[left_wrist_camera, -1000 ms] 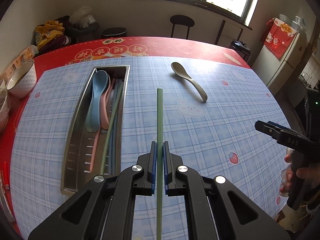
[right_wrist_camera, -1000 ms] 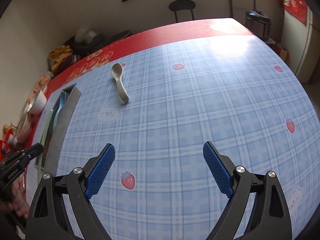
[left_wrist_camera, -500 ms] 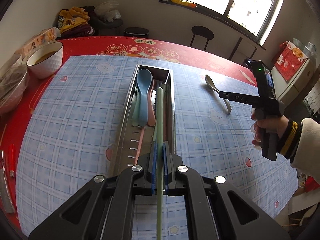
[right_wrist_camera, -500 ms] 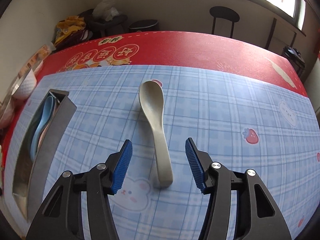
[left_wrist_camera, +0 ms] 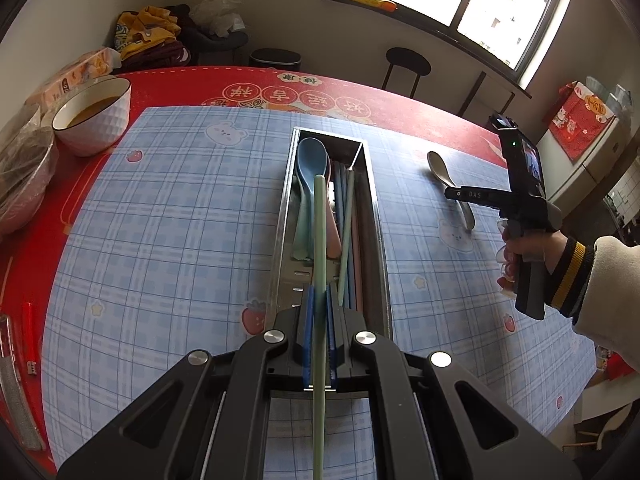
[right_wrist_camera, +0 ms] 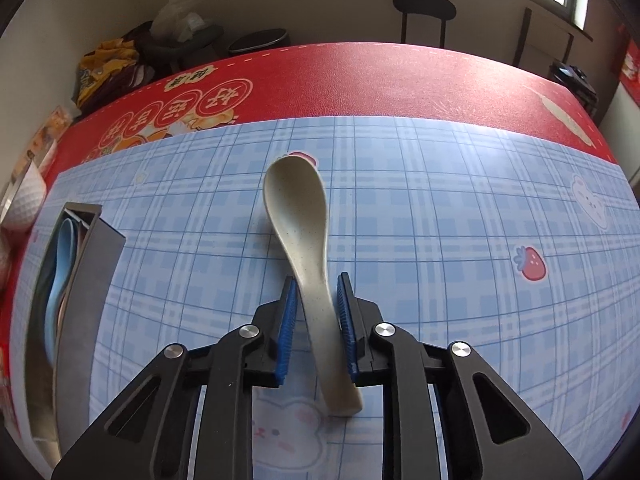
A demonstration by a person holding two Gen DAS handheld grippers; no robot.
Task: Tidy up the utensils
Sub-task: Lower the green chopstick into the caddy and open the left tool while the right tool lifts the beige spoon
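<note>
Chopstick (left_wrist_camera: 319,240) clamped in the left tool (left_wrist_camera: 319,316), poised lengthwise just above the tray (left_wrist_camera: 370,240) that already holds spoons and chopsticks. Off to that tool's right, the right tool (right_wrist_camera: 317,300) has just been closing around the handle of a grey spoon (right_wrist_camera: 298,208) lying on the worktop (right_wrist_camera: 440,208), pads seemingly touching it. Next, by the look of it: release the chopstick into the tray, firm the grip, lift the spoon across.

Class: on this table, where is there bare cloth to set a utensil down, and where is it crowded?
Bare patches: the blue checked cloth between the white bowl and the steel utensil tray, and the wide stretch right of the beige spoon in the right-wrist view. Crowded: inside the tray, packed with spoons and chopsticks, and the table's left edge by the bowl.
</note>
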